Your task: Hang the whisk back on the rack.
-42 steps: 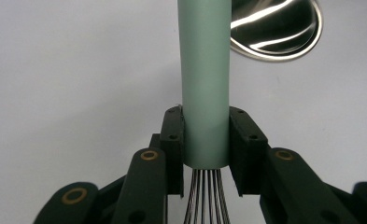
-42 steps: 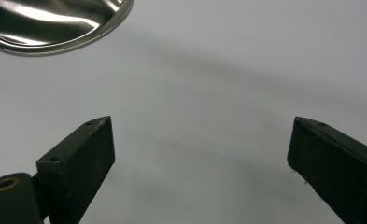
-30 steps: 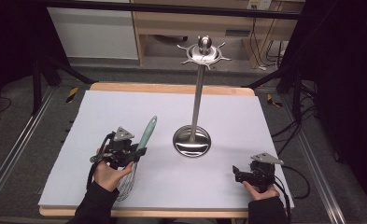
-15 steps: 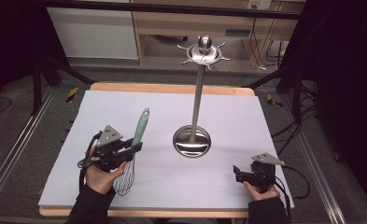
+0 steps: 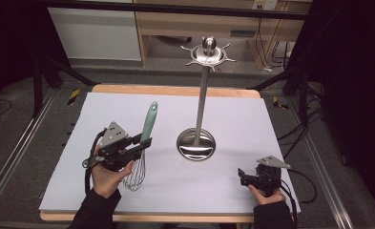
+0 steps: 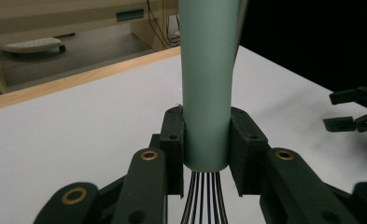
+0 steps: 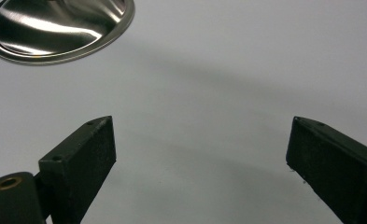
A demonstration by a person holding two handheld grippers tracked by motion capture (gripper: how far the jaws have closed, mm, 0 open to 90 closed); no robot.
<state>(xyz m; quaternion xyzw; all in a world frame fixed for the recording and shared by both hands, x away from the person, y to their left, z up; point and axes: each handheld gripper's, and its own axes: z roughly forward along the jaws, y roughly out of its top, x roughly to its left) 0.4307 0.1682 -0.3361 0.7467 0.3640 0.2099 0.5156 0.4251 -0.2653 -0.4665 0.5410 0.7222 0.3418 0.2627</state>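
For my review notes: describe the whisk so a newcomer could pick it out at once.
On the white-covered table, look left of the tall steel stand with the round mirror-bright base. The wire whisk with the pale green handle is clamped in the left gripper, the only green thing there.

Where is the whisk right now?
In the high view the whisk is at the table's left, clamped at its green handle by the left gripper, left of the metal stand's base.

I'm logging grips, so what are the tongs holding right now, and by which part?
The left tongs clamp the whisk at the bottom of its green handle, just above the wires. The right tongs are open, holding nothing.
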